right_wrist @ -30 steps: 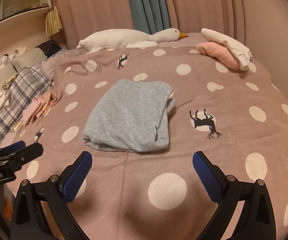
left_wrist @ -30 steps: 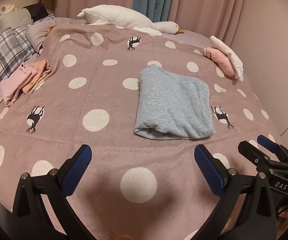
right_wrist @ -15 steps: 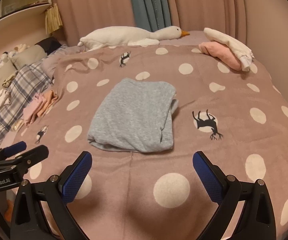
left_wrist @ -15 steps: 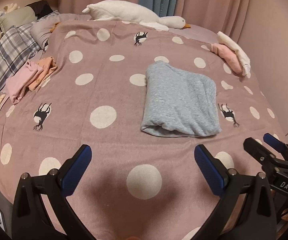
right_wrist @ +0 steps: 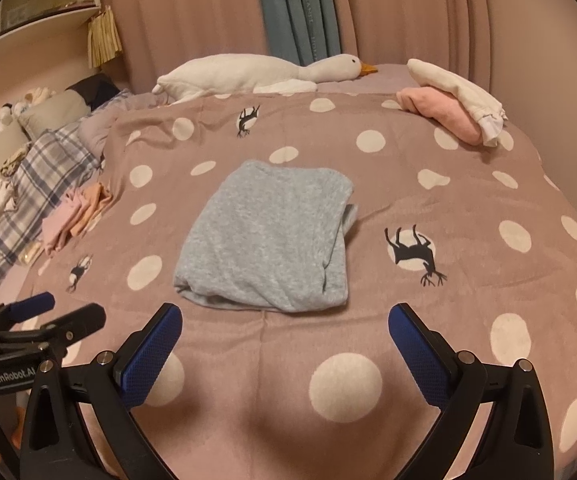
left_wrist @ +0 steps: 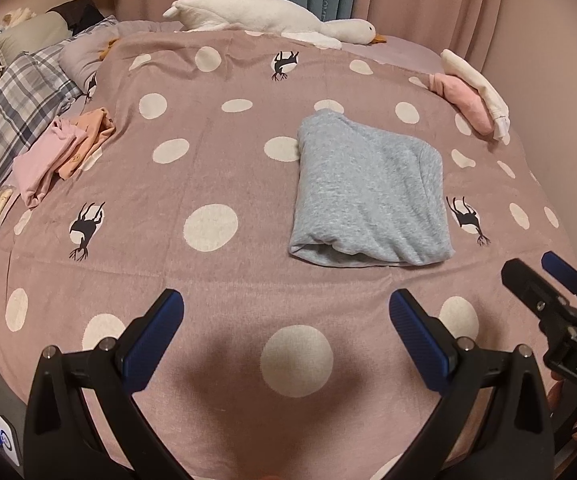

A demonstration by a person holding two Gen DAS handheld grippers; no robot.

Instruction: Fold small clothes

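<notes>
We have a left gripper (left_wrist: 286,320) and a right gripper (right_wrist: 284,332), both black with bumpy blue pads (left_wrist: 153,340) and silver screws; white letters read "DAS" and "GenRobot.AI"

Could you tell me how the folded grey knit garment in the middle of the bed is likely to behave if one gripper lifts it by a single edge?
The folded grey knit garment looks soft and floppy, so it would probably droop. Its loose layers gape at the near edge, so a one-edge lift may well unfold it. It looks light, and pushed across the dotted bedspread, it would likely bunch rather than slide.
</notes>
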